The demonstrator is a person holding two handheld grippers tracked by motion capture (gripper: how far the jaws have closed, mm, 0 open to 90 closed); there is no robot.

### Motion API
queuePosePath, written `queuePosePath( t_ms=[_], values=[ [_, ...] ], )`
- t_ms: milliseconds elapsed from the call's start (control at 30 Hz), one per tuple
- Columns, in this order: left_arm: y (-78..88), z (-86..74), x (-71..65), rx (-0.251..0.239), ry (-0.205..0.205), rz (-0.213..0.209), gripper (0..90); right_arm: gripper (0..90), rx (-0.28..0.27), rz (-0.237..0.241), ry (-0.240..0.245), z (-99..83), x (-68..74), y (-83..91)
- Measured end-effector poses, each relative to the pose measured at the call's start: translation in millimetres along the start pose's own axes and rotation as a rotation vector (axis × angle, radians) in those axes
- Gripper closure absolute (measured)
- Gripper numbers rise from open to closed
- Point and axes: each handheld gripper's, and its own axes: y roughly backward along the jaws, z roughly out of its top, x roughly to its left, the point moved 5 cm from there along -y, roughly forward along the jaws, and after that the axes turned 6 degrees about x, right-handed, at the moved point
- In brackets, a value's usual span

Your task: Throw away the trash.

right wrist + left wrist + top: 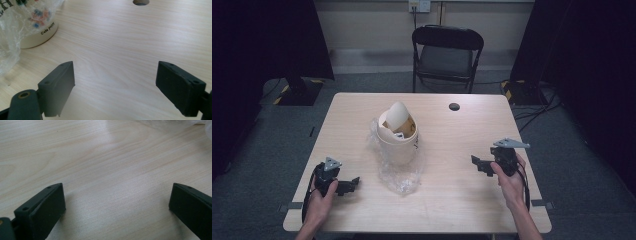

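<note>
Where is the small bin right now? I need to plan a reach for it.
In the high view the cream swing-lid bin stands near the table's middle, slightly left, on a clear plastic bag, between the left gripper and right gripper.

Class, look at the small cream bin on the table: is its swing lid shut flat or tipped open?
Tipped open. In the high view the bin has its lid standing up on edge above the rim.

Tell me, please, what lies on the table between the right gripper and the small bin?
Nothing: in the high view, bare table separates the right gripper from the small bin; the plastic bag spreads on its near side.
</note>
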Motion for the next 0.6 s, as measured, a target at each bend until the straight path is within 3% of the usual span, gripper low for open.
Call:
queuePosePath(
  t_ms=[367,600],
  values=[
    [0.0,0.0,0.0,0.000,0.000,0.000,0.0,15.2,0.082,-0.073,-0.049,-52.6,-29.0,1.4],
    [0.1,0.0,-0.1,0.000,-0.001,0.002,0.1,15.5,0.127,-0.100,-0.067,-72.0,-38.1,-5.4]
  ],
)
